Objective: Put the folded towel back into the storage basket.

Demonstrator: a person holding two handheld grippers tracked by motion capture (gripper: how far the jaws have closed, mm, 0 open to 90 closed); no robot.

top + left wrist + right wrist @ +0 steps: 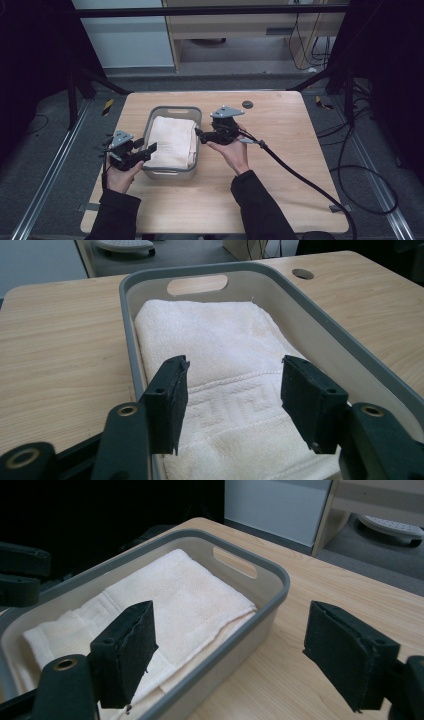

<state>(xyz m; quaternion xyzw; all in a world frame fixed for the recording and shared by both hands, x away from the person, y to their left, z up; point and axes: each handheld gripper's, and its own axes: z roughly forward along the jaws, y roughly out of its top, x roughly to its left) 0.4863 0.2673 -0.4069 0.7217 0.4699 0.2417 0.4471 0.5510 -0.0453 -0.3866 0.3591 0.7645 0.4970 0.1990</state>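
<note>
White folded towel (171, 141) is seen lying inside the grey tub (197, 117); left gripper (147, 151) and right gripper (199, 134), jaws released, are poised at its rims. Plastic could be snagged instead of cloth.

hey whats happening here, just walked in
A person at a wooden table holds a two-jaw gripper in each hand, either side of a grey plastic bin. A folded white towel lies inside the bin. The left gripper is open and hangs over the bin's near left corner, aimed along the towel. The right gripper is also open, at the bin's right rim, with one jaw over the towel and one outside the wall. Neither has hold of anything yet.
</note>
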